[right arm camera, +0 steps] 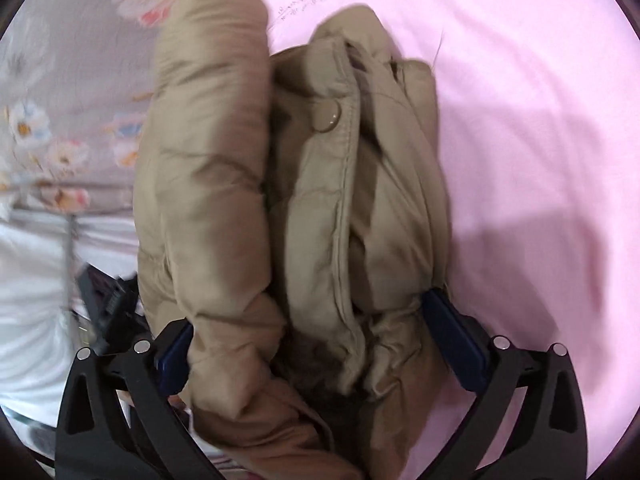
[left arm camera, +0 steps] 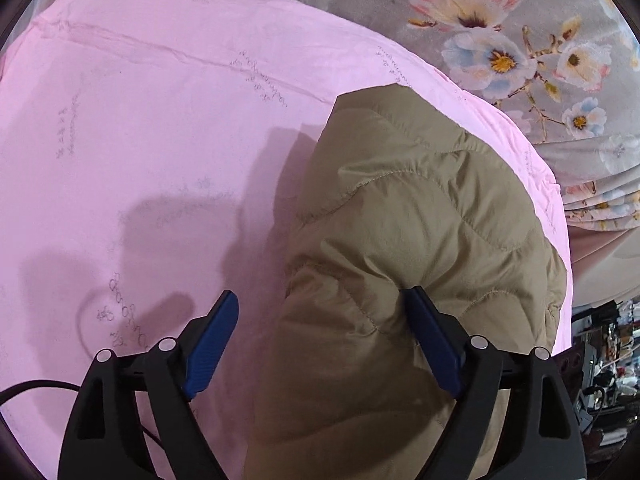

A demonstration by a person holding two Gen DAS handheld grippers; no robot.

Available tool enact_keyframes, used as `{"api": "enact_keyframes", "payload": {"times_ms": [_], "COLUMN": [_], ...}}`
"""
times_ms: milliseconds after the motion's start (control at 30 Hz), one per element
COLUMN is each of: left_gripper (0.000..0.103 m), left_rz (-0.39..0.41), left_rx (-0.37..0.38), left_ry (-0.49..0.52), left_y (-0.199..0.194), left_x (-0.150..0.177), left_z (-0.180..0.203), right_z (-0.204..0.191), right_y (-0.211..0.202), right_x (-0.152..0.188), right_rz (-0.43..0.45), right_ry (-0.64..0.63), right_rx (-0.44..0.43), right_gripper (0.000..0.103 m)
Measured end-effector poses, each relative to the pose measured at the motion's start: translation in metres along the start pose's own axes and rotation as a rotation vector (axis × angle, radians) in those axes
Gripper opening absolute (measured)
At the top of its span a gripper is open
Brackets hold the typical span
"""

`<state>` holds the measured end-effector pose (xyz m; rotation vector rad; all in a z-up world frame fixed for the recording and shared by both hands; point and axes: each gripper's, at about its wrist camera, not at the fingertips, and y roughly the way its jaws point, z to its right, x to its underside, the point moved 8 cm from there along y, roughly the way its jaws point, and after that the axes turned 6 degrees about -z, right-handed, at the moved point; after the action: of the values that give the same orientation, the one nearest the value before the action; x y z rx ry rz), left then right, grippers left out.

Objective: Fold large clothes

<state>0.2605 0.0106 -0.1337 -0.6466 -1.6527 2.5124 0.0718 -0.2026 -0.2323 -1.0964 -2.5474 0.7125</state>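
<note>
One tan puffer jacket (left arm camera: pixel 420 240) lies bundled on one pink sheet (left arm camera: pixel 140 140). Two grippers, left gripper (left arm camera: pixel 320 340) and right gripper (right arm camera: pixel 312 344), straddle it with jaws spread wide.

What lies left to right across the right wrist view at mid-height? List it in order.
Floral grey bedding → tan puffer jacket's rolled sleeve → jacket's snap button on the placket → pink sheet.
</note>
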Motion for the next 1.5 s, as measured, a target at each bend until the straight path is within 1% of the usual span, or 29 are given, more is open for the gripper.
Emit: {"api": "enact_keyframes", "payload": {"times_ms": [133,167,200,233,267,300,333,400,467,567,600,633,667,700,767,867,900,933,967,1033,1067,1100,1133,1200,1300,1400,1433,1467,1500], "left_gripper": [0.085,0.085,0.083,0.079,0.067,0.062,0.059,0.049,0.044,0.033,0.019,0.001,0.0,0.0,0.0,0.001,0.003,0.004,0.008,0.037,0.059,0.063,0.063,0.064,0.064,0.065,0.067,0.072,0.077], "left_rz": [-0.015,-0.02,-0.021,-0.014,-0.006,-0.002,0.009,0.039,0.068,0.145,0.186,0.22,0.244,0.292,0.35,0.349,0.339,0.33,0.323,0.297,0.29,0.285,0.267,0.186,0.114,0.047,0.038,0.032,0.024], "left_rx": [0.035,0.048,0.064,0.082,0.103,0.117,0.121,0.109,0.113,0.149,0.176,0.238,0.281,0.263,0.163,0.049,0.02,0.009,-0.004,0.003,0.016,0.064,0.1,0.156,0.182,0.175,0.167,0.164,0.165], "left_ry": [-0.018,-0.028,-0.041,-0.048,-0.05,-0.051,-0.048,-0.029,-0.024,-0.032,-0.025,-0.002,0.022,0.061,0.153,0.185,0.18,0.168,0.151,0.076,0.038,-0.016,-0.051,-0.127,-0.192,-0.197,-0.191,-0.178,-0.158], "left_y": [0.01,0.013,0.015,0.014,0.012,0.01,0.006,-0.004,-0.016,-0.042,-0.055,-0.067,-0.08,-0.096,-0.115,-0.119,-0.12,-0.12,-0.12,-0.117,-0.116,-0.113,-0.106,-0.084,-0.053,-0.024,-0.019,-0.015,-0.012], "left_x": [0.002,0.002,0.003,0.003,0.003,0.002,0.002,0.002,0.001,-0.007,-0.011,-0.015,-0.02,-0.026,-0.038,-0.051,-0.053,-0.054,-0.054,-0.049,-0.045,-0.039,-0.033,-0.02,-0.007,-0.002,-0.003,-0.006,-0.009], "left_z": [0.0,-0.001,-0.001,-0.001,0.001,0.003,0.006,0.01,0.014,0.019,0.024,0.034,0.044,0.056,0.075,0.081,0.08,0.078,0.074,0.058,0.049,0.039,0.031,0.015,0.002,-0.002,-0.001,0.0,0.003], "right_z": [-0.012,-0.018,-0.024,-0.028,-0.035,-0.047,-0.058,-0.088,-0.114,-0.176,-0.194,-0.204,-0.219,-0.234,-0.254,-0.268,-0.274,-0.272,-0.274,-0.277,-0.278,-0.264,-0.262,-0.239,-0.18,-0.134,-0.122,-0.109,-0.099], "right_y": [0.016,0.021,0.024,0.023,0.021,0.017,0.013,0.007,-0.006,-0.005,-0.004,-0.007,-0.004,0.001,0.015,0.019,0.016,0.011,0.008,0.011,0.015,0.011,0.013,0.009,0.0,0.009,0.013,0.016,0.016], "right_x": [-0.003,-0.005,-0.009,-0.011,-0.013,-0.014,-0.014,-0.015,-0.012,-0.011,-0.011,-0.012,-0.01,-0.006,-0.009,-0.021,-0.025,-0.026,-0.03,-0.04,-0.044,-0.047,-0.052,-0.059,-0.062,-0.052,-0.047,-0.041,-0.038], "right_rz": [-0.004,-0.004,-0.001,0.011,0.026,0.039,0.045,0.055,0.063,0.066,0.067,0.065,0.062,0.061,0.058,0.068,0.075,0.08,0.084,0.098,0.1,0.101,0.105,0.107,0.104,0.083,0.078,0.089,0.114], "right_ry": [-0.004,-0.008,-0.005,-0.007,-0.026,-0.069,-0.107,-0.196,-0.303,-0.471,-0.529,-0.579,-0.634,-0.703,-0.747,-0.782,-0.784,-0.774,-0.754,-0.706,-0.679,-0.641,-0.614,-0.542,-0.396,-0.263,-0.227,-0.196,-0.17], "right_rx": [-0.08,-0.107,-0.131,-0.15,-0.149,-0.127,-0.118,-0.116,-0.103,-0.089,-0.075,-0.06,-0.038,-0.008,-0.004,-0.022,-0.042,-0.062,-0.08,-0.087,-0.092,-0.095,-0.086,-0.064,-0.049,-0.013,0.007,0.043,0.092], "right_gripper": [0.098,0.09,0.078,0.06,0.046,0.04,0.033,0.028,0.026,0.025,0.025,0.025,0.025,0.025,0.025,0.024,0.024,0.024,0.024,0.023,0.023,0.023,0.023,0.023,0.023,0.027,0.032,0.044,0.053]}}
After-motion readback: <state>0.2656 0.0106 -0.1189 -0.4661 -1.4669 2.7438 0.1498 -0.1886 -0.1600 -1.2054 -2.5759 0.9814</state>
